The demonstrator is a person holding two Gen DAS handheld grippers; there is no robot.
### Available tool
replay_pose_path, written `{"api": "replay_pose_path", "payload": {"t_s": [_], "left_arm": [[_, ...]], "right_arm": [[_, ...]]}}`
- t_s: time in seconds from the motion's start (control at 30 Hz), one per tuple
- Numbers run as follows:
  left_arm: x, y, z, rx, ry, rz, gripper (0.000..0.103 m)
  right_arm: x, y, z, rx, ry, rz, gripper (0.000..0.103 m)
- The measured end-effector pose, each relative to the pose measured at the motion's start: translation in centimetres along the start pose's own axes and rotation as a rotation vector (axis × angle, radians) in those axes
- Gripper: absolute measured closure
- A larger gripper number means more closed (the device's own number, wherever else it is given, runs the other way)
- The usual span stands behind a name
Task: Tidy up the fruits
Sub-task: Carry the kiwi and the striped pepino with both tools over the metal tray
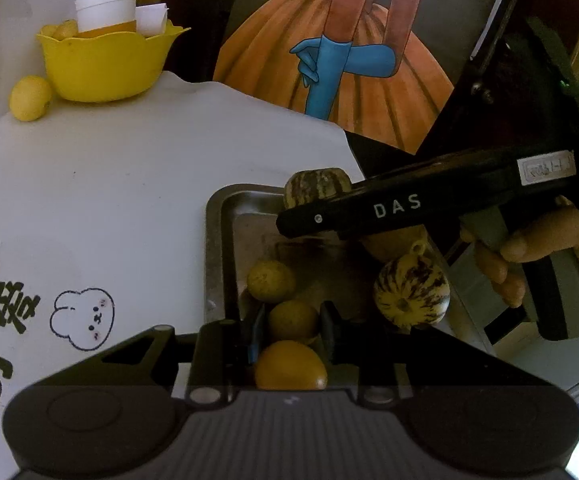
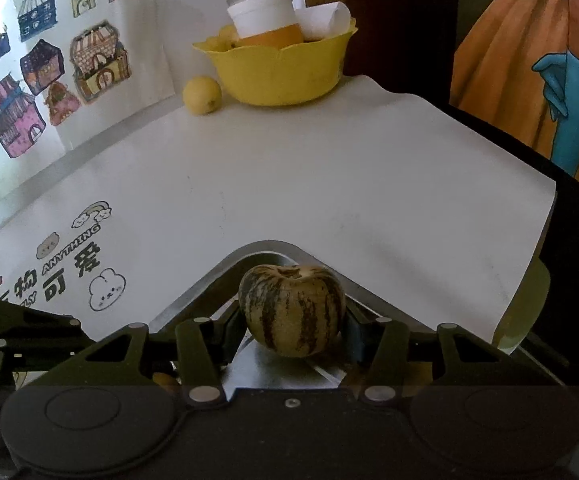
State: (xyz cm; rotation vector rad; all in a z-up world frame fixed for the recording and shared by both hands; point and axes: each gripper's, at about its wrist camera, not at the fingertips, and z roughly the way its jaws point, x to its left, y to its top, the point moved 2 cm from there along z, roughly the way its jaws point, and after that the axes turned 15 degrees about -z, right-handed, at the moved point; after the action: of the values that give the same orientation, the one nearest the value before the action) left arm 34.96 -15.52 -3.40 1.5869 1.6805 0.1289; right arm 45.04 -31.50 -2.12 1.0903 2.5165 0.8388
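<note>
A metal tray [image 1: 219, 248] near the table's right edge holds several fruits. My left gripper [image 1: 291, 326] is closed around a round yellow-green fruit [image 1: 292, 320] in the tray; an orange-yellow fruit [image 1: 289, 366] lies between the fingers nearer the camera, and another green fruit [image 1: 270, 281] lies just beyond. A striped melon [image 1: 411, 294] lies in the tray to the right. My right gripper [image 2: 291, 322] is shut on a second striped melon [image 2: 291, 310] over the tray's far corner [image 2: 267, 248]; it also shows in the left wrist view [image 1: 316, 186].
A yellow bowl [image 2: 277, 74] with a white cup and small fruits stands at the table's far end, with a lemon [image 2: 201, 95] beside it. The white tablecloth [image 2: 329, 168] has printed cartoons at the left. A painted panel [image 1: 349, 60] stands behind the table.
</note>
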Motion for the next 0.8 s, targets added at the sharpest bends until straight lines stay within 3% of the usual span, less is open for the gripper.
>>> {"api": "replay_pose_path", "payload": {"t_s": [0.8], "left_arm": [[0.2,-0.1,-0.2,-0.004,0.002,-0.006,0.071]], "right_arm": [[1.1,0.8,1.5,0.093,-0.023,-0.052,0.048]]}}
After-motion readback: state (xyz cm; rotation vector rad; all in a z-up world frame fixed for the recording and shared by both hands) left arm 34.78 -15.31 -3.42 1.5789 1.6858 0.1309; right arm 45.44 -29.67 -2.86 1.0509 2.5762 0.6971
